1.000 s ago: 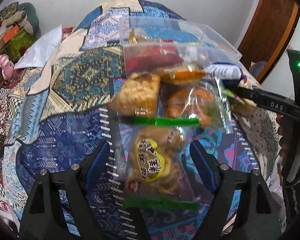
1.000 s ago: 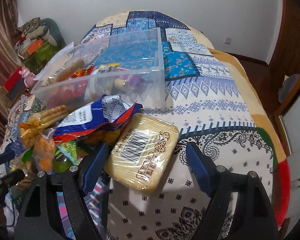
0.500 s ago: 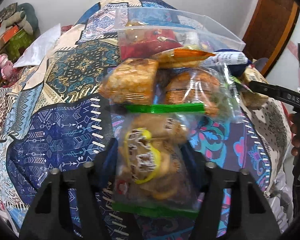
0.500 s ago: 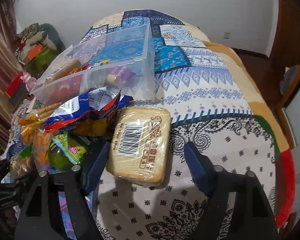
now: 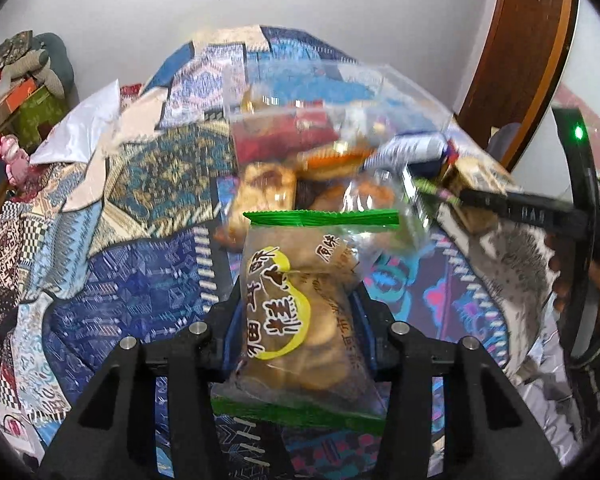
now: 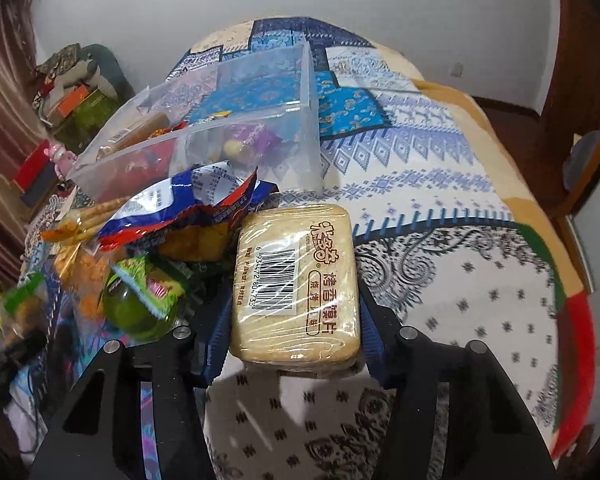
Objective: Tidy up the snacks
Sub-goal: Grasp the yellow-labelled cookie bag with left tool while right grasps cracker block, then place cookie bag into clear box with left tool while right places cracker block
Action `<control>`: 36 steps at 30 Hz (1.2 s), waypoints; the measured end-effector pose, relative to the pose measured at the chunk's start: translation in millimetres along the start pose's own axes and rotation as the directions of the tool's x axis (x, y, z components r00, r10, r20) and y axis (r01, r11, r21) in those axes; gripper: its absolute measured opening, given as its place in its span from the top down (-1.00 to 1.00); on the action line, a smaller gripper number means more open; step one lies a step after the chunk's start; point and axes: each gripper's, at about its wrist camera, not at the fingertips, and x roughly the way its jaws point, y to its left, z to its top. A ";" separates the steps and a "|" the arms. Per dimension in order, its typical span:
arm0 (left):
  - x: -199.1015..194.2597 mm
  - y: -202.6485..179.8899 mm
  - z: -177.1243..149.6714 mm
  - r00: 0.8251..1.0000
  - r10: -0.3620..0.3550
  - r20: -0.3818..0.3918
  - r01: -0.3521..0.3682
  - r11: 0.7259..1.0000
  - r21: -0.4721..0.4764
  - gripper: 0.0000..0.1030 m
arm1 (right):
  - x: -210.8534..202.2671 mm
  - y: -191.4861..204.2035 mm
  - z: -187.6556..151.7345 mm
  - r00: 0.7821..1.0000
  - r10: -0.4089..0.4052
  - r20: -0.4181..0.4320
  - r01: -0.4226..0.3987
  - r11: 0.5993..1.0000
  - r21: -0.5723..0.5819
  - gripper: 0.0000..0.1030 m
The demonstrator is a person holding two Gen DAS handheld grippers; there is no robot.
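Observation:
My left gripper (image 5: 298,316) is shut on a clear cookie bag (image 5: 300,316) with green seams and a yellow label, lifted above the quilt. My right gripper (image 6: 290,316) is shut on a pale toast-slice pack (image 6: 296,280) with a barcode, raised off the bed. A clear plastic bin (image 6: 236,128) holding several snacks stands behind the pile; it also shows in the left wrist view (image 5: 312,112). Loose snacks lie in front of it: a blue-red bag (image 6: 184,208), a green jelly cup (image 6: 140,300), a biscuit-stick pack (image 6: 88,216). The right gripper (image 5: 512,208) appears in the left wrist view.
The patterned quilt (image 6: 440,184) covers the bed, open to the right of the bin. A wooden door frame (image 5: 520,60) stands at the right. Boxes and soft toys (image 5: 16,92) are stacked at the far left by the wall.
Both grippers closed from open. The left one took the cookie bag and lifted it; the right one closed on the toast pack and raised it slightly.

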 end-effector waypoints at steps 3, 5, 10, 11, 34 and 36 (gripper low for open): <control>-8.9 1.1 12.9 0.999 -0.011 0.030 0.012 1.000 -0.011 0.09 | -15.9 -1.6 0.4 0.999 -0.012 0.032 0.012 1.000 -0.007 0.00; -13.8 2.5 22.7 0.999 -0.016 0.050 0.017 1.000 -0.018 0.09 | -24.5 -4.8 3.1 0.999 -0.005 0.051 0.005 1.000 0.003 0.00; -22.5 3.8 51.8 0.995 -0.020 0.097 0.024 0.999 -0.034 0.09 | -50.4 -6.6 15.2 0.993 0.010 0.121 -0.011 1.000 0.010 -0.01; -24.4 3.9 57.4 0.994 -0.018 0.108 0.022 0.999 -0.034 0.09 | -54.8 -6.1 18.8 0.991 0.017 0.135 -0.018 1.000 0.010 -0.01; 34.9 -12.5 180.8 0.979 -0.016 0.205 0.017 1.000 -0.004 0.09 | -30.1 20.0 109.6 0.953 0.123 0.276 -0.122 0.992 -0.023 -0.01; 51.9 -12.9 184.9 0.983 -0.024 0.181 0.025 1.000 -0.003 0.09 | -18.0 20.0 113.2 0.957 0.130 0.260 -0.129 0.991 -0.022 -0.01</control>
